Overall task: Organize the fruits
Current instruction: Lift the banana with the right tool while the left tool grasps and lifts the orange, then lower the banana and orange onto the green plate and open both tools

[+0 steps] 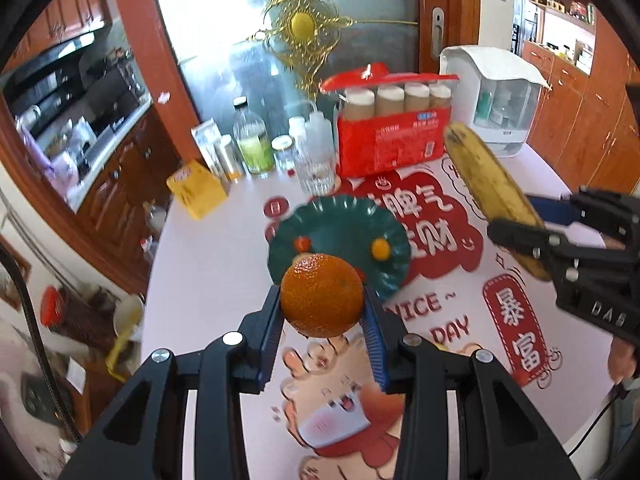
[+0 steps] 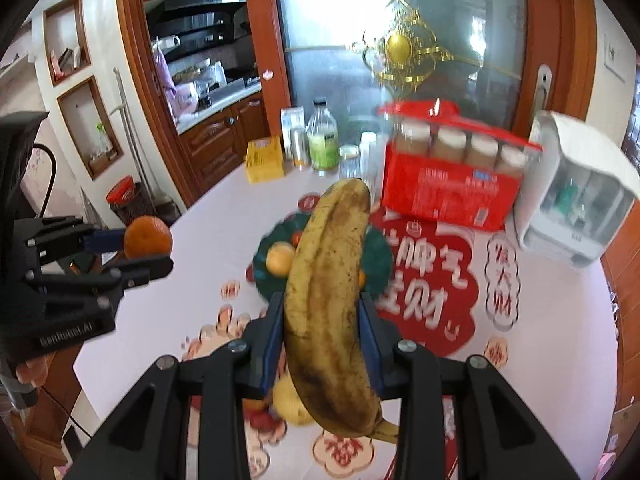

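Observation:
My left gripper [image 1: 322, 300] is shut on an orange [image 1: 322, 295], held above the table in front of a dark green scalloped plate [image 1: 340, 224]. On that plate lie a small red fruit [image 1: 302, 243] and a small yellow-orange fruit [image 1: 380, 249]. My right gripper [image 2: 322, 312] is shut on a brown-spotted banana [image 2: 328, 292], held lengthwise over the same plate [image 2: 378, 258]. From the left wrist view the banana [image 1: 490, 184] and right gripper [image 1: 520, 224] show at the right. From the right wrist view the left gripper [image 2: 132, 250] and orange [image 2: 147, 238] show at the left. More fruit [image 2: 290, 402] lies on the table under the banana.
At the table's far edge stand a red carton of bottles [image 1: 394, 136], a white dispenser [image 1: 500, 100], a drinking glass [image 1: 318, 168], several bottles and jars [image 1: 252, 140] and a yellow box [image 1: 198, 188]. A printed red-and-white cloth [image 1: 440, 304] covers the table. Kitchen cabinets stand beyond the left edge.

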A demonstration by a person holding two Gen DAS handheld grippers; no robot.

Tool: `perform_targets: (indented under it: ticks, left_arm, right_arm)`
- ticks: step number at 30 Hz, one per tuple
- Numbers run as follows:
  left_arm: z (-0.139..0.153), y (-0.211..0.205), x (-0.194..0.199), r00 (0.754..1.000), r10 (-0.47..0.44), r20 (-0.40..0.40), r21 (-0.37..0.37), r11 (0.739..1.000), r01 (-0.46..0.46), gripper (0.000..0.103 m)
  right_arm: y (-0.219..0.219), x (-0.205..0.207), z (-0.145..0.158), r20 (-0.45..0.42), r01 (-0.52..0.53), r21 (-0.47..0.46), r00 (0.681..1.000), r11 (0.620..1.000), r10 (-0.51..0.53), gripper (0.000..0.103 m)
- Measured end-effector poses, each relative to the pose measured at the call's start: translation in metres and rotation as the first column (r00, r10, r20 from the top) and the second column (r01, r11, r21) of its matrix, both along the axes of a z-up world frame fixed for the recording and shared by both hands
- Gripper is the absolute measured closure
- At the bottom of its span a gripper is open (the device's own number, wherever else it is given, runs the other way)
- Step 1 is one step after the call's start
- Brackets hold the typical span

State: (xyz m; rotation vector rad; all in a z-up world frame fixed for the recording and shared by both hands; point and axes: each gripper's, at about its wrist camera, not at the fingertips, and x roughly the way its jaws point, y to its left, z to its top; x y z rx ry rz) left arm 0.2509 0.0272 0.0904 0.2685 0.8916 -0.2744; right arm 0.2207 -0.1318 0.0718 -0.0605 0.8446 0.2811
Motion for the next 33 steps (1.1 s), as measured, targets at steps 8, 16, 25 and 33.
perform_targets:
  ticks: [8, 16, 25, 33]
  left_arm:
    - [-0.006, -0.007, 0.055, 1.000, -0.025, 0.003, 0.017, 1.000, 0.025, 0.066]
    - [-0.086, -0.008, 0.097, 0.994, 0.000, -0.113, -0.043, 0.999, -0.005, 0.066]
    - [-0.178, -0.006, 0.122, 0.964, 0.036, -0.264, -0.121, 0.990, -0.070, 0.066]
    - [-0.221, -0.007, 0.140, 0.940, 0.054, -0.336, -0.133, 0.986, -0.104, 0.066]
  right_arm:
    - [0.015, 0.059, 0.019, 0.042, 0.034, 0.004, 0.999, 0.999, -0.035, 0.068]
    - [0.025, 0.119, -0.042, -0.045, 0.095, 0.040, 0.995, 0.995, -0.093, 0.068]
    - [0.026, 0.171, -0.152, -0.216, 0.168, 0.090, 0.966, 0.982, -0.145, 0.068]
    - [0.029, 0.191, -0.207, -0.302, 0.183, 0.115, 0.943, 0.976, -0.141, 0.068]
